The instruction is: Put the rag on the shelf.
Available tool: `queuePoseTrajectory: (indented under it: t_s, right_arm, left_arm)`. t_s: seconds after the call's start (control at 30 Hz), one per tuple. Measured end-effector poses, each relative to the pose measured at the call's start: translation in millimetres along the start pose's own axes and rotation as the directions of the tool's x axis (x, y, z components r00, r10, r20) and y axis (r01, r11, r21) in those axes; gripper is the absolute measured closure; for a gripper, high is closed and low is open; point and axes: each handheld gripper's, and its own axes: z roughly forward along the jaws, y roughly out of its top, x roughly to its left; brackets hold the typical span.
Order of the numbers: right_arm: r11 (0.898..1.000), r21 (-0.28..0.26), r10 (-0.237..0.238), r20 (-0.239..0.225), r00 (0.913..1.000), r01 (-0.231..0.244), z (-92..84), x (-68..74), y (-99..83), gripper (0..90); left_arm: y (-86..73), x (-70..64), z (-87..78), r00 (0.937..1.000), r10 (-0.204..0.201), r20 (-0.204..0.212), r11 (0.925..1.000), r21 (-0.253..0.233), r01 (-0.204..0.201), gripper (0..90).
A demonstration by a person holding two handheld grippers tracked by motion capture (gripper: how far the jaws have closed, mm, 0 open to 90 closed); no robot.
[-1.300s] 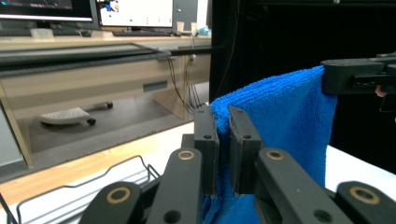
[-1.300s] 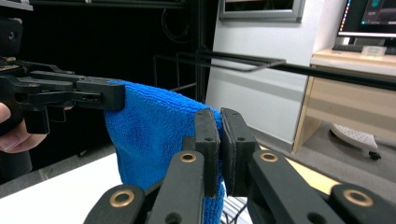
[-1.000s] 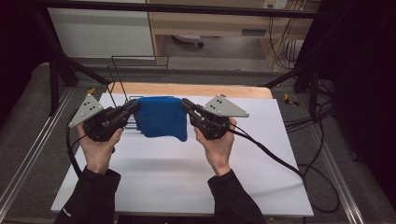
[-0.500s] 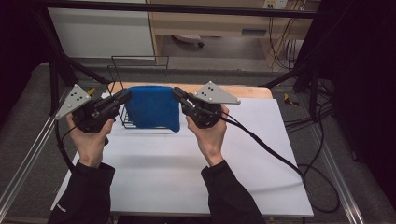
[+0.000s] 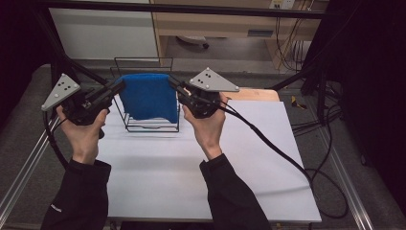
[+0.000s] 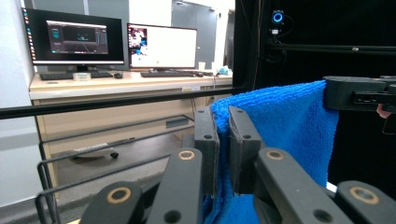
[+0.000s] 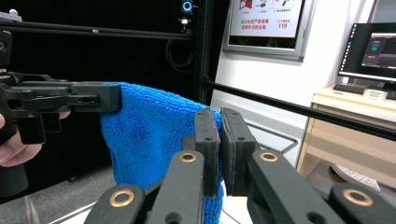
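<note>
Black sleeves (image 5: pixel 81 191); black grippers, brass-ringed pivots, grey triangular plates (image 5: pixel 213 80), black trailing cables (image 5: pixel 268 143)

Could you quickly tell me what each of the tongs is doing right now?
Left tongs: closed on the blue towel.
Right tongs: closed on the same towel's other corner.

Bright blue against black, white and grey

The plain blue terry towel (image 5: pixel 147 97) shows no pattern; the black thin-wire rack (image 5: pixel 152 125) stands on a matt white table sheet (image 5: pixel 163 172); the two matt black plastic grippers (image 5: pixel 116 88) (image 5: pixel 173 84) carry pale grey triangular plates with dark dots.
</note>
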Motion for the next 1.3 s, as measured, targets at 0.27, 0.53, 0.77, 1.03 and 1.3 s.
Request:
queuePoseTrajectory:
  t_s: [0.27, 0.53, 0.77, 1.03, 1.3]
  right_arm:
    - [1.000, -0.015, 0.004, 0.002, 1.0000, -0.004, 8.2, 1.1, 12.3, 86.6]
    - [0.999, -0.035, -0.013, 0.010, 0.9999, 0.014, 16.3, 0.0, 28.6, 86.7]
    - [0.999, -0.043, -0.013, 0.021, 0.9997, 0.014, 29.2, -5.1, 40.0, 86.7]
    - [0.998, -0.055, -0.015, 0.023, 0.9996, 0.016, 43.7, -9.3, 50.7, 86.7]
    - [0.997, -0.058, -0.041, 0.037, 0.9985, 0.043, 59.0, -9.8, 64.5, 86.6]
  left_arm:
    - [12.1, 7.6, 0.1, 0.9999, -0.002, -0.013, 0.9998, -0.022, 0.001, 83.5]
    - [28.9, 14.0, 3.7, 0.9998, 0.003, -0.022, 0.9991, -0.042, -0.004, 83.5]
    - [42.0, 19.5, 7.6, 0.9988, 0.018, -0.045, 0.9988, -0.045, -0.020, 83.6]
    - [55.0, 31.8, 14.2, 0.9974, 0.025, -0.067, 0.9985, -0.048, -0.028, 83.6]
    - [63.0, 43.3, 20.0, 0.9961, 0.016, -0.087, 0.9984, -0.053, -0.021, 83.6]
